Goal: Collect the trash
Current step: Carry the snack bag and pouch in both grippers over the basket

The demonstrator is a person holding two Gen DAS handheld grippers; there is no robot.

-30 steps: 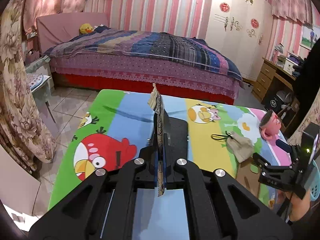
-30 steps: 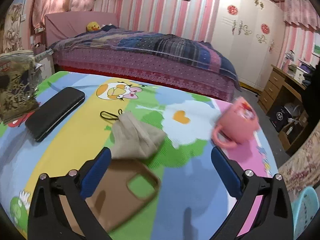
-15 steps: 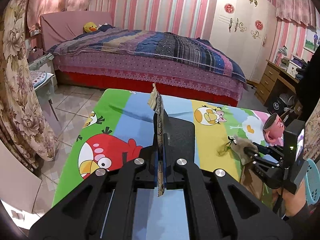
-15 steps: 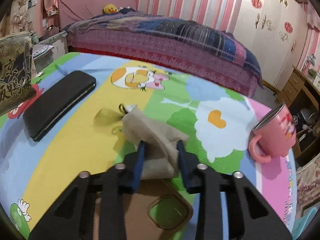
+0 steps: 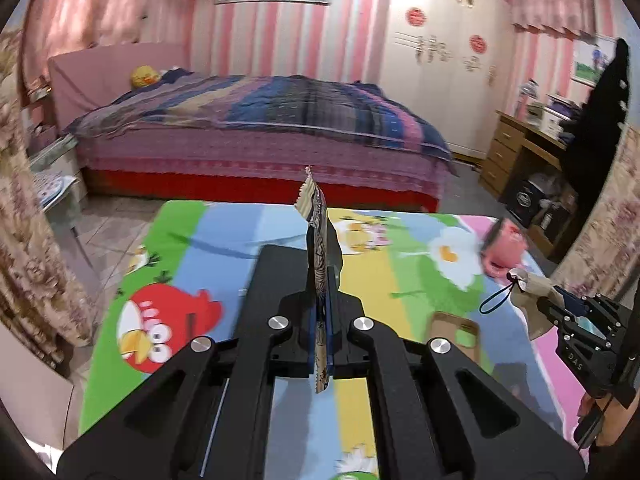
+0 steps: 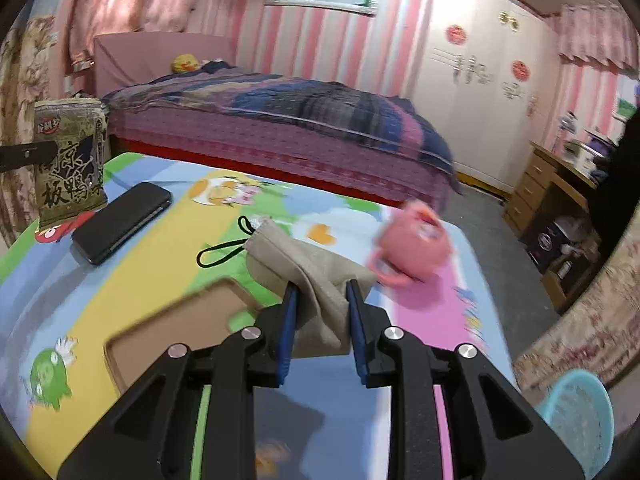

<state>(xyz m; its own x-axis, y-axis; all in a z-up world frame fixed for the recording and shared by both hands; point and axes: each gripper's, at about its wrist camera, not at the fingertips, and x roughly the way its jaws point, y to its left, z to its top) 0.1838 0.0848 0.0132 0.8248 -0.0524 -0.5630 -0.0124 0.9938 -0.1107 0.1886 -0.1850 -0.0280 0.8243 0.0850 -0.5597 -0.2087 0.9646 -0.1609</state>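
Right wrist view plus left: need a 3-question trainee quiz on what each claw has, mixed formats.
1. True or false: the right claw is shut on the beige drawstring pouch.
2. What does the left claw hold?
A. the pink mug
B. the snack packet
C. the black phone
3. Fill in: the brown phone case lies flat on the cartoon ____.

Key: 1 true. 2 B; the packet stands on edge between the fingers and shows face-on at the left of the right wrist view. 3 mat.
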